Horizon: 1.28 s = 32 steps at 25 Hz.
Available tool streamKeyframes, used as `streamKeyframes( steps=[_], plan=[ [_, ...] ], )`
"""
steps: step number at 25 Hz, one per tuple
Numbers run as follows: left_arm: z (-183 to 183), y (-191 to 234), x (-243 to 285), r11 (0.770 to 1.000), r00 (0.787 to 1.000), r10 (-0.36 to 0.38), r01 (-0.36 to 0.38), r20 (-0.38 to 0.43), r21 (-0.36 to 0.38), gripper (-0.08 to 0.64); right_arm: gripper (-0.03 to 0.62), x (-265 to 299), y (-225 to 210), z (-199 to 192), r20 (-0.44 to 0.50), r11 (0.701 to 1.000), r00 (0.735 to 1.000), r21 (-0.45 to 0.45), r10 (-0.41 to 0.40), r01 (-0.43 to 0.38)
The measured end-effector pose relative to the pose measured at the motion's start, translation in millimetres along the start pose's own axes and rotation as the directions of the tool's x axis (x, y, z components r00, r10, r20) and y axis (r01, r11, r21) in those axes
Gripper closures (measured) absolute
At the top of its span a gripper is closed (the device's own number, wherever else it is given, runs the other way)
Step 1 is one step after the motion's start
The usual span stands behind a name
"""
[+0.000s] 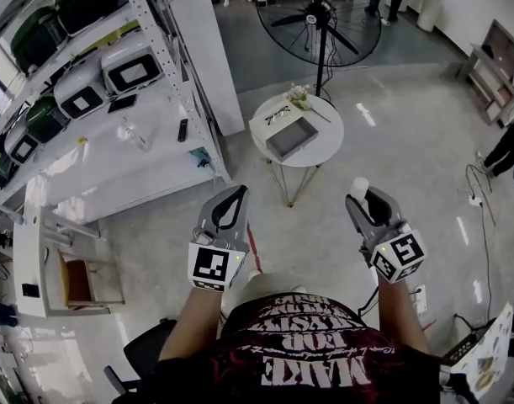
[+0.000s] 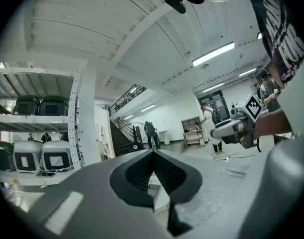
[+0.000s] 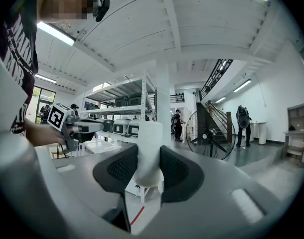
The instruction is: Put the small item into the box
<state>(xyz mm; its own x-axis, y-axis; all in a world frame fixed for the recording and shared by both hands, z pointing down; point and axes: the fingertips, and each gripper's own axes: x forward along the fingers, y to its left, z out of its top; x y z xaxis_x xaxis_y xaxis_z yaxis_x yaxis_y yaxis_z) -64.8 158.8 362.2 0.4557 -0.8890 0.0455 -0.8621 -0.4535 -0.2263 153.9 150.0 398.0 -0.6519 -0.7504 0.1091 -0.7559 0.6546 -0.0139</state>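
Left gripper (image 1: 238,192): grey plastic jaws pressed together.
Right gripper (image 1: 363,197): ribbed black pads (image 3: 119,168) pinch the small smooth white cylinder (image 1: 359,187), which juts past their tips.
Shallow grey square box (image 1: 290,138): ahead, between both grippers, on a round white table (image 1: 325,146).
Surroundings: white metal shelving (image 1: 156,154) ahead-left; black floor fan (image 1: 320,15) beyond the table.

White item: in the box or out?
Out. The right gripper is shut on the white item, in the air short of the round table; the grey box there looks empty.
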Motion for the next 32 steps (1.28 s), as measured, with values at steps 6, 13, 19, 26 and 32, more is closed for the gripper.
streamKeyframes(
  steps=[6, 13, 19, 26, 32],
  plan=[
    [-18, 11, -1, 1.000, 0.999, -0.019, 0.019, -0.036, -0.005, 0.558, 0.431, 22, 1, -19, -0.024, 0.998, 1.000, 0.057, 0.002, -0.001],
    [-26, 38, 20, 0.999, 0.999, -0.021, 0.020, -0.035, -0.044, 0.558, 0.431, 47, 3, -18, -0.049, 0.999, 0.999, 0.043, 0.018, -0.016],
    [-11, 30, 32, 0.997, 0.996, -0.082, 0.082, 0.030, 0.000, 0.558, 0.430, 61, -4, -15, -0.052, 0.999, 0.999, 0.036, 0.010, -0.008],
    [-30, 35, 40, 0.997, 0.996, -0.083, 0.083, -0.017, 0.004, 0.560, 0.430, 77, -12, -26, -0.064, 0.998, 0.998, 0.058, 0.013, -0.010],
    [-41, 60, 64, 0.997, 0.996, -0.078, 0.078, -0.042, -0.007, 0.558, 0.430, 111, -24, -25, -0.067, 0.997, 0.997, 0.075, 0.026, -0.021]
  ],
)
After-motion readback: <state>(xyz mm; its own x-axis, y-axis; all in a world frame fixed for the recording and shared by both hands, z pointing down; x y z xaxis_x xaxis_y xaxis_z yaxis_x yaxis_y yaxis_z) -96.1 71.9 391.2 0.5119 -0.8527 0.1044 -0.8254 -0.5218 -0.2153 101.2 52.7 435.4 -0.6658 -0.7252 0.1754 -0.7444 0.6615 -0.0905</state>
